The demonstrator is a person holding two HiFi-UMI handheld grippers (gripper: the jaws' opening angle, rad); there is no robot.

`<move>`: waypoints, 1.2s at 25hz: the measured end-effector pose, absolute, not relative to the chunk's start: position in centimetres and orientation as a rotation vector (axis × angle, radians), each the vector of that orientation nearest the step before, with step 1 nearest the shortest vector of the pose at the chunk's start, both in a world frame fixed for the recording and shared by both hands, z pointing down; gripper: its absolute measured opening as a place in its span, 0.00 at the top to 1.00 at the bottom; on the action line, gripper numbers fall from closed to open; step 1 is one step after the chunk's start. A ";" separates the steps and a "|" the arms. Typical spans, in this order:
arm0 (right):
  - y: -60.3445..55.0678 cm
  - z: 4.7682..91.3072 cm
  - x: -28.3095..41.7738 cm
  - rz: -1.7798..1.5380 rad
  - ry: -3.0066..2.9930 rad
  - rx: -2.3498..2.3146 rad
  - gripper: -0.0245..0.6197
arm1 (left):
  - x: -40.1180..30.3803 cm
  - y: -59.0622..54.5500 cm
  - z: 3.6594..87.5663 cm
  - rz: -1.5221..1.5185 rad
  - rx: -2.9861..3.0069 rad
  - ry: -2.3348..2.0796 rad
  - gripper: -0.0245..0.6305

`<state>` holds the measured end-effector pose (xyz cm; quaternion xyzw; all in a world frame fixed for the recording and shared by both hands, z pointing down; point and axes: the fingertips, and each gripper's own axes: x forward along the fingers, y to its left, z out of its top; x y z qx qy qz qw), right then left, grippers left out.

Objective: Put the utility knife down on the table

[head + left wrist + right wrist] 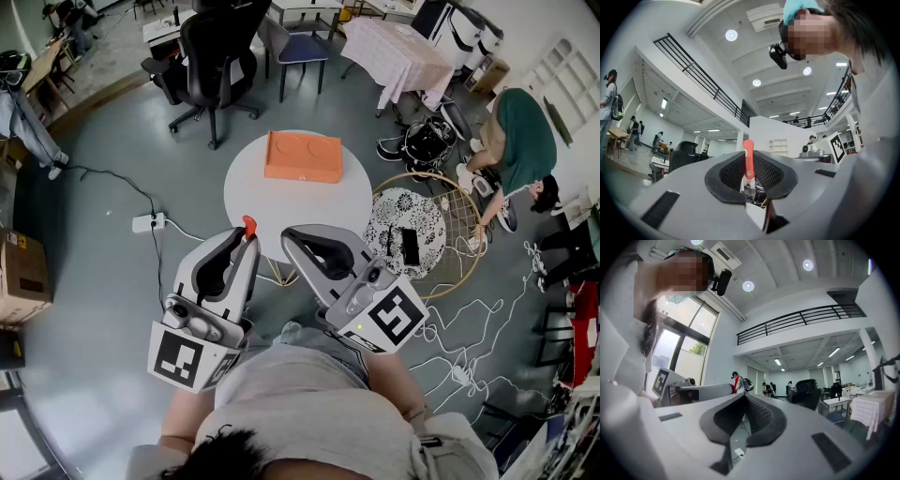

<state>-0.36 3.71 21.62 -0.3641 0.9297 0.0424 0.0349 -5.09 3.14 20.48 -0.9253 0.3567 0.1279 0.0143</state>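
Within left gripper (246, 240), utility knife (748, 158) points along jaws.

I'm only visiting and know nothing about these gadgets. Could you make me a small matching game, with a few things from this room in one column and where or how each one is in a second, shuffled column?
Things
1. knife
2. orange box
3. right hand-held gripper
4. black chair

Place or state
A. shut, with nothing between its jaws
B. standing on the floor, on the far side of the white table
C. lying on the white table
D. clamped in the left hand-held gripper

Pairs: 1-D, 2-C, 3-A, 4-B
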 end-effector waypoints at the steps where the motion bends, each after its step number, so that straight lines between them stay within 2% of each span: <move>1: 4.2 21.7 -0.1 0.130 2.861 -1.108 0.95 | -4.9 3.6 20.5 0.398 -2.875 1.122 0.88; 30: 5.2 21.8 2.6 0.080 2.823 -0.971 0.95 | -3.4 4.0 22.6 0.225 -2.799 1.289 0.88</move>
